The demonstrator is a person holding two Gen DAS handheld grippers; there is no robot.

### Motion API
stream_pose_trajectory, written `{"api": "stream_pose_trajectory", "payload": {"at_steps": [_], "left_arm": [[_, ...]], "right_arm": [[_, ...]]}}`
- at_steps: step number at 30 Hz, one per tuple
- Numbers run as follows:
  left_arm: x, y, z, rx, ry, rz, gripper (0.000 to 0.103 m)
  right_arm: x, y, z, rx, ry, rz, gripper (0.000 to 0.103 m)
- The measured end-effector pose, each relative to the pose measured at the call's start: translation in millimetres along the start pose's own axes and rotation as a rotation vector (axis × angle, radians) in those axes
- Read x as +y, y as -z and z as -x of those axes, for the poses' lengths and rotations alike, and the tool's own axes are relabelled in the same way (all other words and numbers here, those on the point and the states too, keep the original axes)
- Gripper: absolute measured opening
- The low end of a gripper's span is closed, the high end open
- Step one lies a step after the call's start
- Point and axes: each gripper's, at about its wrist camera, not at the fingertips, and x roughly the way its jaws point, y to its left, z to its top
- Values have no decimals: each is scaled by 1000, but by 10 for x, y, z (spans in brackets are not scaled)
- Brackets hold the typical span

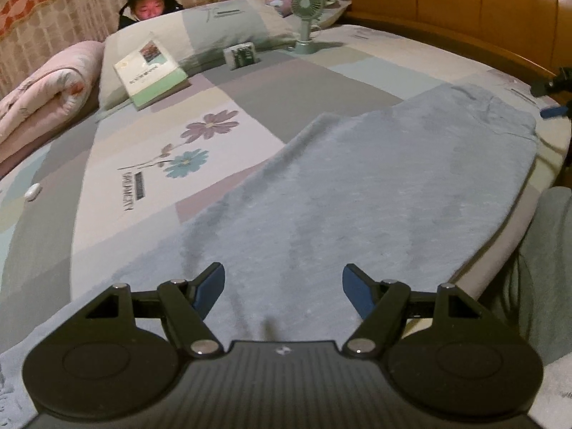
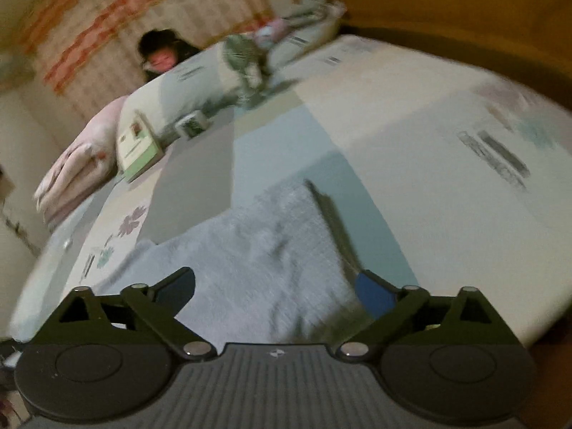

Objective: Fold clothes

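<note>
- Both grippers have their jaws spread with nothing pinched: the left gripper (image 1: 283, 287) hovers over the near end of the garment (image 1: 357, 193), and the right gripper (image 2: 277, 291) hangs over another part of it (image 2: 250, 250), its blue pads clear of the cloth.
- Each gripper's body cuts off the nearest stretch of cloth, so the garment's near edge cannot be seen in either view.
- One light-blue fleecy garment lies flat on the bed (image 1: 321, 71), near the bed's right edge in the left view. Its long axis runs away from the left gripper toward the headboard (image 1: 464, 3), slanting up and right; which piece of clothing it is I cannot tell.
- Right view is smeared by blur: the cloth's texture and a dark strip along its right border are hard to read.
- Farther off, near the pillow (image 1: 221, 32), lie a book (image 1: 150, 71), a small box (image 1: 241, 56) and an upright fan (image 1: 306, 21); a pink quilt (image 1: 50, 89) sits rolled at the left.
- Behind the pillow, a person (image 1: 148, 0) is mostly hidden.
</note>
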Motion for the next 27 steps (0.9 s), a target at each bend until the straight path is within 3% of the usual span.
{"api": "stream_pose_trajectory", "payload": {"at_steps": [5, 9, 19, 22, 27], "left_arm": [[-156, -59, -44, 6, 38, -7, 74], [-194, -90, -55, 11, 39, -11, 74], [-293, -165, -176, 45, 35, -20, 74], [-334, -166, -190, 48, 39, -28, 74], [-329, -151, -186, 48, 37, -20, 74]], "right_arm": [[-352, 214, -175, 53, -110, -230, 100], [-374, 277, -330, 27, -181, -289, 103], [-395, 211, -558, -138, -193, -275, 103], [-346, 142, -643, -135, -157, -264, 103], [-227, 238, -670, -28, -243, -273, 103]]}}
